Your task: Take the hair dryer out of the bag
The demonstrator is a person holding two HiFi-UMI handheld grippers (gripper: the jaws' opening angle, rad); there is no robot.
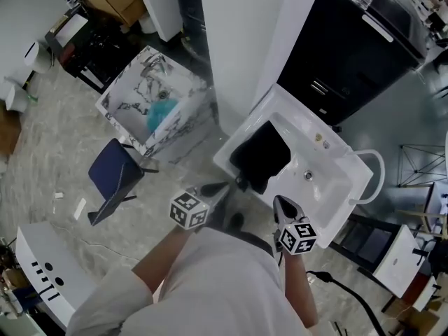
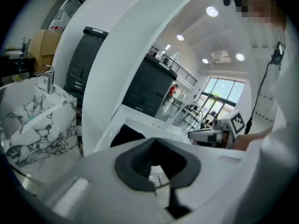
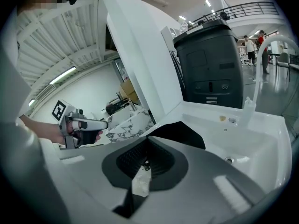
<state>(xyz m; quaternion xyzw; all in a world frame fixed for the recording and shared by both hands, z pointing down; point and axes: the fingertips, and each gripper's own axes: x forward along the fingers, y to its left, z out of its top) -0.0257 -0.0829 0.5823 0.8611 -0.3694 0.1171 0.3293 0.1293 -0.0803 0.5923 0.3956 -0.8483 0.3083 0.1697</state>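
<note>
A black bag lies in the left end of a white sink basin; it also shows as a dark shape in the left gripper view and as a flat dark shape in the right gripper view. No hair dryer shows in any view. My left gripper hovers just short of the basin's near left corner, shut and empty. My right gripper is above the basin's near rim, beside the bag, shut with nothing in it.
A marbled box holding a teal thing stands left of a white pillar. A blue chair is on the floor at the left. A black cabinet stands behind the sink. A white curved rail juts from the basin's right end.
</note>
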